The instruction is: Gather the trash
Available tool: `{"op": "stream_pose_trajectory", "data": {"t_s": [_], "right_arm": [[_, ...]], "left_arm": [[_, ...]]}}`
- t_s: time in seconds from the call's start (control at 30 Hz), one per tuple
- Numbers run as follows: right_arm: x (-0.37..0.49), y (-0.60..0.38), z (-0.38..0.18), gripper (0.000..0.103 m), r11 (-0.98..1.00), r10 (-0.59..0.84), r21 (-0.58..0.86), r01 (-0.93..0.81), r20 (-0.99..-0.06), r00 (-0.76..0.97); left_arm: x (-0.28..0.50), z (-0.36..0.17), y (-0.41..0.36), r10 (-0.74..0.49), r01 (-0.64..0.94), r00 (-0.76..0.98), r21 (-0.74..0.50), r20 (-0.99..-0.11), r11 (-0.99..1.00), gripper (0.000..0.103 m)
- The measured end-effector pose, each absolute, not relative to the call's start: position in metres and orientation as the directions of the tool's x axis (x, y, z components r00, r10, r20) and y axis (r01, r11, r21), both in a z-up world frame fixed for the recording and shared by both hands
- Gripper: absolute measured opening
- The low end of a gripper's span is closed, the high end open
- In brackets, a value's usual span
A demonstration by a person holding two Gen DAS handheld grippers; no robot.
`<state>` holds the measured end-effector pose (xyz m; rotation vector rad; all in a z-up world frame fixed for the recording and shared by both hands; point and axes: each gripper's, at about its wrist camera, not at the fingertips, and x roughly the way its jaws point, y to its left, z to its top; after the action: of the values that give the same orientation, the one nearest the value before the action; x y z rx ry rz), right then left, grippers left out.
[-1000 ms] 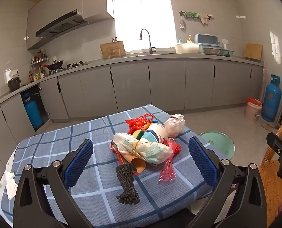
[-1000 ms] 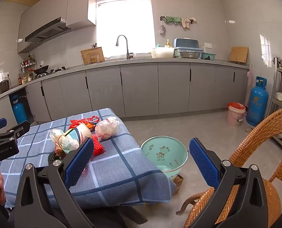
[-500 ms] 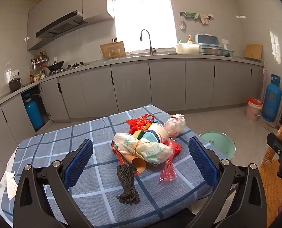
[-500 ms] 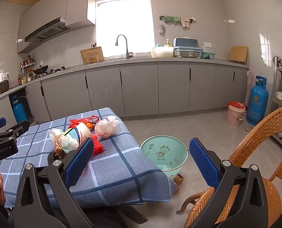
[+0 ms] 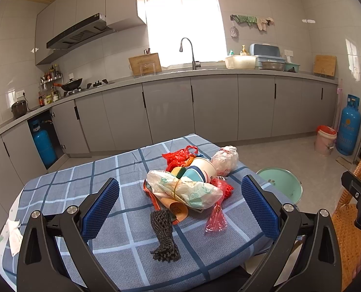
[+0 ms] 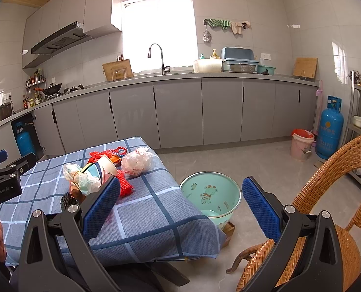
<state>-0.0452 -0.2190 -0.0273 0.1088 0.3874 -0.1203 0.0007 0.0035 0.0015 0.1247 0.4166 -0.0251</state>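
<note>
A pile of trash lies on the blue checked tablecloth (image 5: 68, 194): a white printed plastic bag (image 5: 185, 189), a paper cup (image 5: 201, 169), a red bag (image 5: 178, 157), a knotted white bag (image 5: 225, 160), a red net scrap (image 5: 215, 216) and a black mesh bundle (image 5: 164, 233). My left gripper (image 5: 180, 206) is open and empty, held above the table's near edge with the pile between its fingers. My right gripper (image 6: 180, 206) is open and empty, off the table's right corner. A mint green bucket (image 6: 211, 198) stands on the floor beside the table.
A wicker chair (image 6: 331, 194) stands at the right. A crumpled tissue (image 5: 14, 233) lies at the table's left edge. Grey kitchen cabinets (image 5: 204, 107) line the far wall, with a blue gas cylinder (image 6: 329, 127) and a pink bin (image 6: 301, 143) near the right corner.
</note>
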Motion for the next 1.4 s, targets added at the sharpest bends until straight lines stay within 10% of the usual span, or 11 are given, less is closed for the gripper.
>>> {"op": "stream_pose_trajectory", "data": {"t_s": [1.4], "right_arm": [[-0.0457, -0.2205, -0.0241, 0.098, 0.986, -0.099, 0.085, 0.14, -0.378, 0.921]], "left_arm": [[-0.0027, 0.0025, 0.0015, 0.005, 0.048, 0.916, 0.122, -0.4, 0.991, 0.099]]}}
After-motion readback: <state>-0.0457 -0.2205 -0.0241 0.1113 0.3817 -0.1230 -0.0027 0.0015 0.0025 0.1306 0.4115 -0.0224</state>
